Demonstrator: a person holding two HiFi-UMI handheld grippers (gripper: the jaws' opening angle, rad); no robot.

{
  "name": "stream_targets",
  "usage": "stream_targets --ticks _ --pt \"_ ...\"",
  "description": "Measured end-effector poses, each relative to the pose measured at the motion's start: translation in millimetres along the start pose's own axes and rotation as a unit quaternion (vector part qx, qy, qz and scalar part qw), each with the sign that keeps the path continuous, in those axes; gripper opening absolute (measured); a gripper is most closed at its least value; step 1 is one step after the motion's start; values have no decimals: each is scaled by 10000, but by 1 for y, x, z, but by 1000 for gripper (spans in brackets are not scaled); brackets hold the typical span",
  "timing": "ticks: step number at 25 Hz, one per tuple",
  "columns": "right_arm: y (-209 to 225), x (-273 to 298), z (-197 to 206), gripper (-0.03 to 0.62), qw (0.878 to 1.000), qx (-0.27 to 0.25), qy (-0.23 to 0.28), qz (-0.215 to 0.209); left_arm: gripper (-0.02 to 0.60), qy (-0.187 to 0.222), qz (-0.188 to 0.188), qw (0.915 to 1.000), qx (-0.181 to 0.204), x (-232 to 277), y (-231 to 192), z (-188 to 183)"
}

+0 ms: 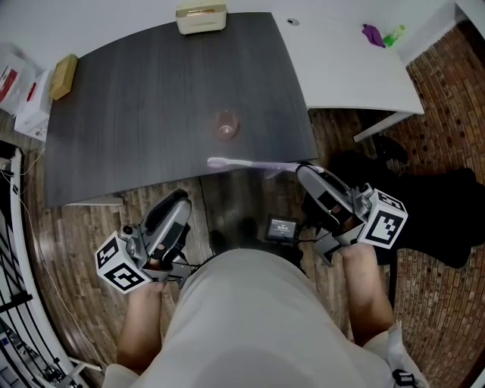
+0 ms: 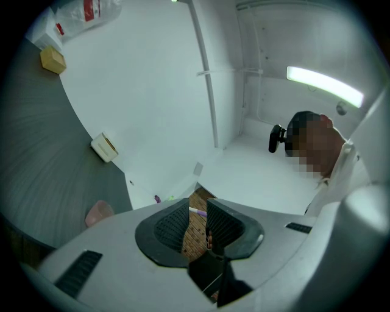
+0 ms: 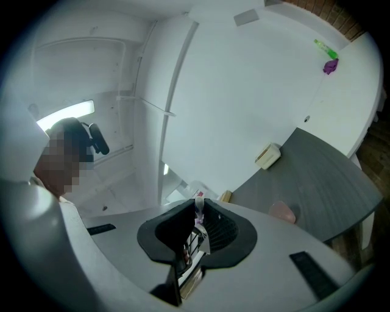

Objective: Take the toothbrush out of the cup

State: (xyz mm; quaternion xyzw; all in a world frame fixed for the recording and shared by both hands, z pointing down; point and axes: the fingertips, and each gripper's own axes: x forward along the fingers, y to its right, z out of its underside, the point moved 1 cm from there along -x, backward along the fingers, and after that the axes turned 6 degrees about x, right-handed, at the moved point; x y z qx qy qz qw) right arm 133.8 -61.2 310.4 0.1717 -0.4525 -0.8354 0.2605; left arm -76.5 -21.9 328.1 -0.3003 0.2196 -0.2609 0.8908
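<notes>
The right gripper [image 1: 301, 168] is clamped on one end of the toothbrush [image 1: 250, 164]; in the right gripper view its jaws [image 3: 197, 207] press against the pale handle [image 3: 198, 212] from both sides. The left gripper [image 1: 182, 198] holds nothing. Its jaws [image 2: 198, 208] stand a little apart, and the gap shows only brick floor and a short piece of the toothbrush [image 2: 196, 211] beyond.

The toothbrush is out of the cup [image 1: 226, 123]. It lies about level in the air and points toward the person's left, with the bristle end farthest from the gripper, above the near edge of the dark table [image 1: 136, 114]. The cup, pink and see-through, stands upright on that table just beyond the brush and clear of it. Nothing shows inside it in any view [image 2: 97, 212] [image 3: 283, 212].

A cream box [image 1: 201, 18] sits at the table's far edge, and its contents cannot be seen. A small brown box [image 1: 64, 76] lies near the left corner. On the white table [image 1: 341, 68] to the right lie a purple thing [image 1: 372, 34] and a green thing [image 1: 393, 35], side by side.
</notes>
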Motion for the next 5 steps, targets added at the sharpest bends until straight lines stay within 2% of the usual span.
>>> stream_targets --ticks 5 --pt "3 -3 -2 52 9999 -19 5 102 80 -16 -19 10000 -57 1 0 2"
